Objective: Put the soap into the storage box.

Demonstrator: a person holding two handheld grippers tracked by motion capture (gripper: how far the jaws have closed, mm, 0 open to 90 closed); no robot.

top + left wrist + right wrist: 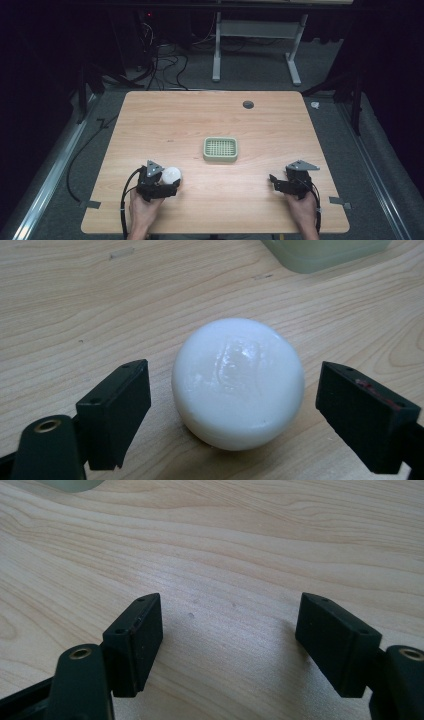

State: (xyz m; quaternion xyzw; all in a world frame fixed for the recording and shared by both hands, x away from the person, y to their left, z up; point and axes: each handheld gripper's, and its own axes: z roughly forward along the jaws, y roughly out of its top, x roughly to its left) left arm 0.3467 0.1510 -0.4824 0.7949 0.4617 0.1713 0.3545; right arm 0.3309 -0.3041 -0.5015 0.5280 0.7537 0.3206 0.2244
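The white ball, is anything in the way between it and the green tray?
Nothing visible. The ball sits on the table between the open jaws of the left gripper, and only bare wood lies between it and the tray.

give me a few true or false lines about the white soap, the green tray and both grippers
1. The round white soap bar sits between the left gripper's open jaws, gaps on both sides. True.
2. The soap bar lies inside the pale green ribbed plastic tray. False: it rests on the light wooden table, nearer the person than the tray.
3. The right gripper is shut on a second soap bar. False: its jaws are open over bare wood.
4. The tray holds nothing in the high view. True.
5. A small dark round hole sits near the table's far edge. True.
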